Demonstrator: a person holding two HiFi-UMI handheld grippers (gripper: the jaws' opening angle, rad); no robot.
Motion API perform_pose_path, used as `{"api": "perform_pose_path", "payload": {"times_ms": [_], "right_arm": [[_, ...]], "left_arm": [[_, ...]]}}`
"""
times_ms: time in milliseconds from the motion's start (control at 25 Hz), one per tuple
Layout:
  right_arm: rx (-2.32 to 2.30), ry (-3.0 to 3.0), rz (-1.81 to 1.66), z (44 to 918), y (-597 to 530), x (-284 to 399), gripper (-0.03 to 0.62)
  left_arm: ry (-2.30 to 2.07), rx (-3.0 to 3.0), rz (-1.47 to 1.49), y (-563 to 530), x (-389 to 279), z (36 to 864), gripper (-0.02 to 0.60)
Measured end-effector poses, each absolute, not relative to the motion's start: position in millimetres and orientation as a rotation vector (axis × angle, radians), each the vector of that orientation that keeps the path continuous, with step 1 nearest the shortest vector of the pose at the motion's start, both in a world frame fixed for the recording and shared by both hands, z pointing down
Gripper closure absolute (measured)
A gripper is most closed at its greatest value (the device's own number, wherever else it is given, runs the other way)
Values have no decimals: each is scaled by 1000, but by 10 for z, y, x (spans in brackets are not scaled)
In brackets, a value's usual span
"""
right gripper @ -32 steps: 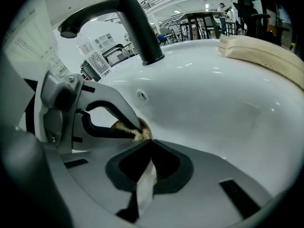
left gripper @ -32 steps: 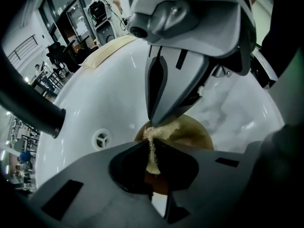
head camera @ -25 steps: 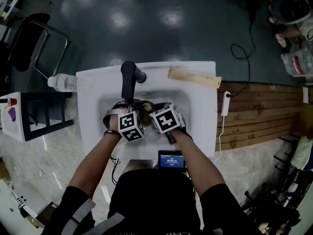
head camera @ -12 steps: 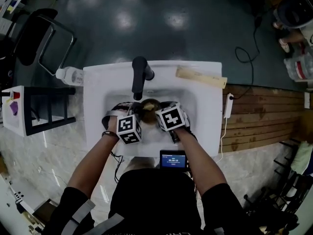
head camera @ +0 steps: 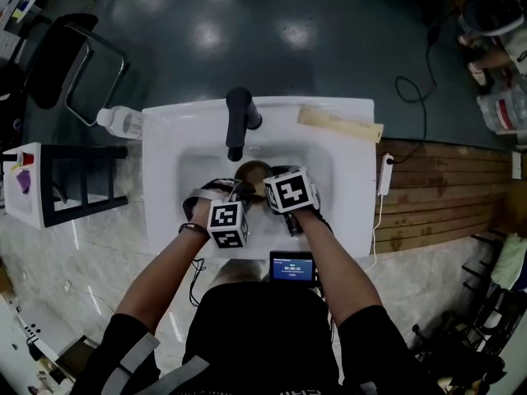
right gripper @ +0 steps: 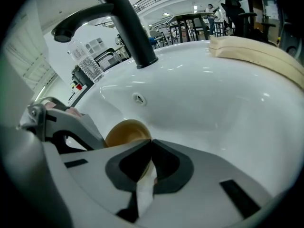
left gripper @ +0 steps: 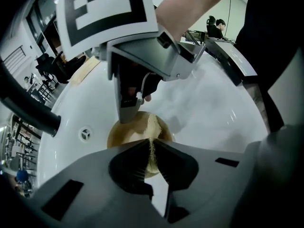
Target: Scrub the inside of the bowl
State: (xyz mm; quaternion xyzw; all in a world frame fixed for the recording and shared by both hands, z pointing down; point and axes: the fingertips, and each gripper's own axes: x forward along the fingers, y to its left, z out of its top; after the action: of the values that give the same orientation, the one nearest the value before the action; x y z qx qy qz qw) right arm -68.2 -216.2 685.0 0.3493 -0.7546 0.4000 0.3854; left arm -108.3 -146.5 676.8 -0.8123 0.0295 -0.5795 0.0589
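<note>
A tan bowl point(head camera: 251, 173) sits in the white sink point(head camera: 165, 163), below the black tap point(head camera: 239, 122). My left gripper point(head camera: 240, 191) is at the bowl's near left side, and in the left gripper view it point(left gripper: 152, 148) is shut on a thin yellow grainy sponge point(left gripper: 152, 127) that reaches into the bowl point(left gripper: 124, 136). My right gripper point(head camera: 267, 189) comes in from the right. In the right gripper view it point(right gripper: 151, 146) is shut on the rim of the bowl point(right gripper: 124, 131). Its finger point(left gripper: 128, 110) stands on the bowl's far rim in the left gripper view.
A beige block point(head camera: 339, 125) lies on the sink's back right corner, and a plastic bottle point(head camera: 122, 122) lies off its left edge. The drain point(right gripper: 138, 99) is behind the bowl. A white power strip point(head camera: 384, 175) lies on the wooden planks at the right. A small screen point(head camera: 291, 267) is at my chest.
My left gripper has shifted a little to the right and toward me at the bowl. The right gripper has stayed on the bowl, which shows more fully now.
</note>
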Motion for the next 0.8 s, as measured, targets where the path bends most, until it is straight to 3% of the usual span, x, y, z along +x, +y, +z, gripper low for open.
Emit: {"api": "perform_pose_path", "payload": {"times_ms": [800], "right_arm": [[847, -1950, 1038, 6864, -2139, -657, 577]], "left_arm": [[169, -2459, -1791, -1898, -819, 6867, 561]]}}
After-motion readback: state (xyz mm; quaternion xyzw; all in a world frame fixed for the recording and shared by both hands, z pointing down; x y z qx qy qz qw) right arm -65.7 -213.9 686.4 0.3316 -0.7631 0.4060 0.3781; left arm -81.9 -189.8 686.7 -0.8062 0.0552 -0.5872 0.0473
